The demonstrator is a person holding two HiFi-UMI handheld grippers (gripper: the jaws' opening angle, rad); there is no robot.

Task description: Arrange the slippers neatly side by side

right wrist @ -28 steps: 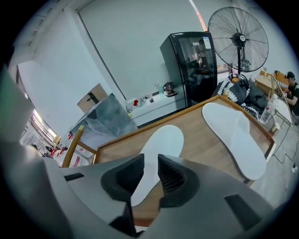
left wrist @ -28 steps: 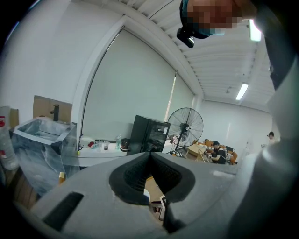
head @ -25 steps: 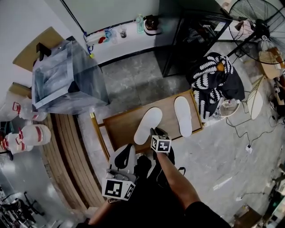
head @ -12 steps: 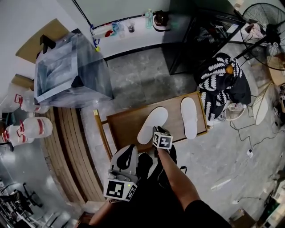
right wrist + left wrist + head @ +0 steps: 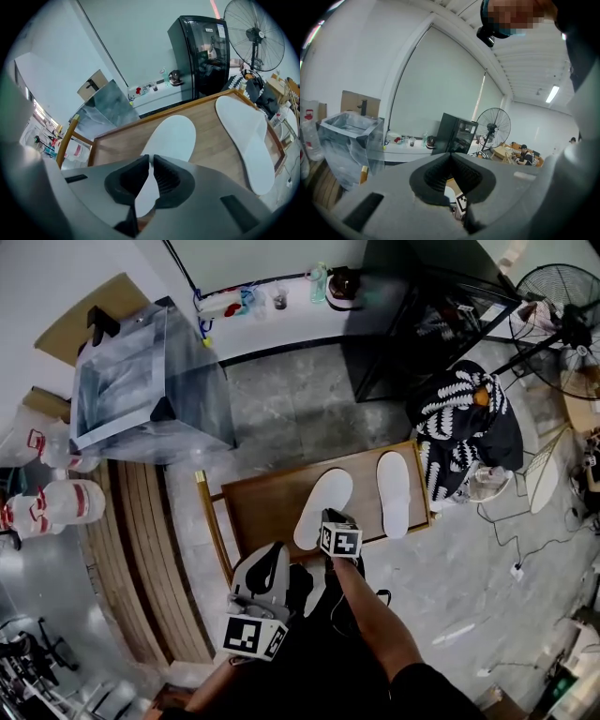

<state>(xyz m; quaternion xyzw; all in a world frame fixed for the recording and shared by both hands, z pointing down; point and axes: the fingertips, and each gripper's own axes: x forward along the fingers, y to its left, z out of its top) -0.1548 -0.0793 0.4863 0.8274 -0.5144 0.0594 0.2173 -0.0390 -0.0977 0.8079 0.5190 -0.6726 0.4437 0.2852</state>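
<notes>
Item: skewed slipper point(image 5: 319, 505), white, mid-bench point(image 5: 258, 512), heel by the near edge, toe canted toward the straight slipper point(image 5: 394, 493), which lies along the right edge, apart from it. Right gripper point(image 5: 151, 165): jaws just closed in, now pinching the skewed slipper's heel rim; left gripper point(image 5: 451, 158): jaws pressed together, empty, held back off the bench. Handling, as judged: thin soft sole, so keep the pinch firm, drag low, and swing the heel rightward until both soles run parallel, heels level.
</notes>
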